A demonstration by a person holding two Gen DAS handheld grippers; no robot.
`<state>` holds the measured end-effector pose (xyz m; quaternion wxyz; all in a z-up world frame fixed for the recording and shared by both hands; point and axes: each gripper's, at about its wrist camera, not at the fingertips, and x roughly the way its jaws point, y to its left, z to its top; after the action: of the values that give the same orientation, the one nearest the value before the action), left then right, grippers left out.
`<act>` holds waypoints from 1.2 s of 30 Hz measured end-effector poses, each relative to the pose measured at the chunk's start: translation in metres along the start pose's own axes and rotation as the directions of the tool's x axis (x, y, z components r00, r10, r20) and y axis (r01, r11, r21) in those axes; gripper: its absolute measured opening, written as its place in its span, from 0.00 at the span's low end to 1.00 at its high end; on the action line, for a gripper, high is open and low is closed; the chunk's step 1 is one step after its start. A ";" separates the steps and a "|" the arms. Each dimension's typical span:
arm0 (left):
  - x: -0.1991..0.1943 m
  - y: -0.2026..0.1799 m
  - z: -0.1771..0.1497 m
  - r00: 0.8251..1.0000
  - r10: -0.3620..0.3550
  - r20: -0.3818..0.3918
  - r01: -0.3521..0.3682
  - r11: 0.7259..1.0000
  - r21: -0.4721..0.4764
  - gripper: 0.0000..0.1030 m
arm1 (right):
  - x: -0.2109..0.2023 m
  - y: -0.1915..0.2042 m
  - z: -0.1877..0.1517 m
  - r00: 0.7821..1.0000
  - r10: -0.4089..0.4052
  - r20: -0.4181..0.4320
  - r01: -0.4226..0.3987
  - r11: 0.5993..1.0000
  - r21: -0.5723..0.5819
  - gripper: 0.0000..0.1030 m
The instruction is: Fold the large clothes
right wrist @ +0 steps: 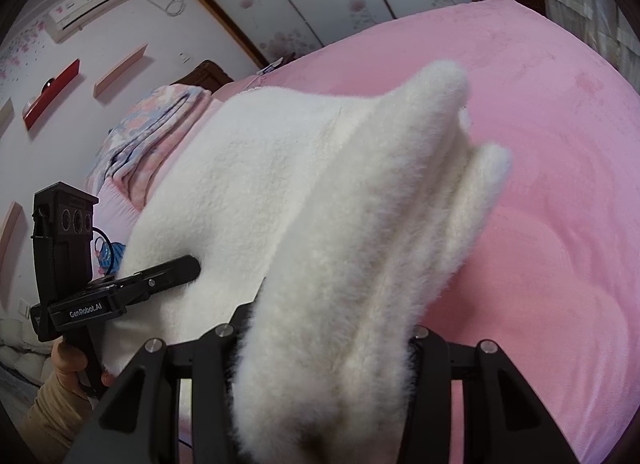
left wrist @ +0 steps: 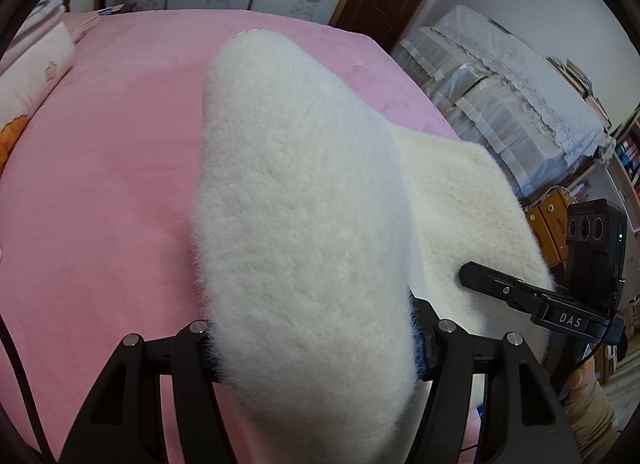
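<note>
Left wrist view: left gripper [left wrist: 316, 348] and right gripper [right wrist: 324, 348] each clamp the white fleece garment [left wrist: 304, 200] above the pink bed [left wrist: 100, 192]; mid-fold, next lay it flat.

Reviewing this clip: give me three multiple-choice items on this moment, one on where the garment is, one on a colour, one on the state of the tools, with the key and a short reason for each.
1. Where is the fluffy white garment?
A. Lying flat and untouched on the bed
B. Held up over the bed by both tools
C. Hanging on the door

2. What colour is the bed cover?
A. Pink
B. Grey
C. Green

3. What state is the left tool in?
A. Open with nothing between its fingers
B. Out of view
C. Shut on the garment

Key: 1 B, the garment bunches between the fingers of the left tool and of the right tool, above the cover. 2 A, the cover is plainly pink in both views. 3 C, the white pile fills the gap between the left tool's fingers.
</note>
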<state>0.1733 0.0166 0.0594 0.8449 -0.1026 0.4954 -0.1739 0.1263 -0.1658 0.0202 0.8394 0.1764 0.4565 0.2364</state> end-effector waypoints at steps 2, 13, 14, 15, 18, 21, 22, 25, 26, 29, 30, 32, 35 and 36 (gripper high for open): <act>-0.012 0.014 0.001 1.000 0.010 0.010 -0.010 1.000 -0.016 0.61 | 0.009 0.018 0.004 1.000 0.006 -0.007 -0.006 1.000 -0.018 0.43; -0.036 0.122 0.032 0.998 0.043 0.048 -0.038 0.995 -0.094 0.61 | 0.083 0.087 0.044 0.999 0.025 -0.038 -0.029 0.995 -0.091 0.43; -0.030 0.131 0.040 0.998 0.041 0.051 -0.036 0.994 -0.101 0.61 | 0.091 0.089 0.049 0.999 0.024 -0.038 -0.027 0.995 -0.092 0.43; -0.023 0.141 0.049 0.998 0.039 0.055 -0.033 0.994 -0.106 0.61 | 0.103 0.091 0.058 0.999 0.020 -0.033 -0.023 0.995 -0.094 0.43; -0.004 0.173 0.071 0.997 0.033 0.067 -0.026 0.994 -0.108 0.61 | 0.132 0.093 0.081 1.000 0.010 -0.023 -0.012 0.995 -0.095 0.43; 0.013 0.214 0.093 0.997 0.024 0.069 -0.017 0.995 -0.099 0.61 | 0.166 0.090 0.109 1.000 -0.003 -0.019 0.001 0.995 -0.102 0.43; 0.022 0.224 0.104 0.997 0.023 0.070 -0.016 0.995 -0.098 0.61 | 0.179 0.088 0.119 1.000 -0.007 -0.019 0.005 0.995 -0.103 0.43; 0.049 0.255 0.135 0.997 0.021 0.079 -0.013 0.996 -0.093 0.61 | 0.215 0.079 0.149 1.000 -0.007 -0.014 0.005 0.995 -0.100 0.43; 0.058 0.266 0.146 0.996 0.018 0.083 -0.010 0.996 -0.093 0.61 | 0.225 0.076 0.158 1.000 -0.007 -0.007 0.007 0.995 -0.102 0.43; 0.086 0.297 0.177 0.996 0.017 0.092 -0.009 0.996 -0.088 0.61 | 0.260 0.067 0.183 1.000 -0.008 0.009 0.009 0.994 -0.108 0.43; 0.094 0.305 0.184 0.995 0.020 0.094 -0.012 0.996 -0.087 0.61 | 0.271 0.062 0.189 1.000 -0.005 0.012 0.006 0.995 -0.104 0.43; 0.112 0.320 0.201 0.995 0.032 0.095 -0.024 0.996 -0.082 0.61 | 0.293 0.051 0.201 1.000 0.004 0.019 -0.003 0.996 -0.094 0.43; 0.143 0.342 0.215 0.996 0.043 0.083 -0.036 0.995 -0.088 0.61 | 0.325 0.034 0.210 1.000 0.002 0.025 0.000 0.997 -0.073 0.43; 0.155 0.351 0.218 0.996 0.047 0.074 -0.040 0.994 -0.098 0.61 | 0.338 0.028 0.212 1.000 -0.008 0.022 0.009 0.998 -0.067 0.43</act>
<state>0.5008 0.2783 -0.0792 0.8608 -0.1389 0.4728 -0.1273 0.4594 0.0289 -0.0857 0.8507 0.1487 0.4400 0.2462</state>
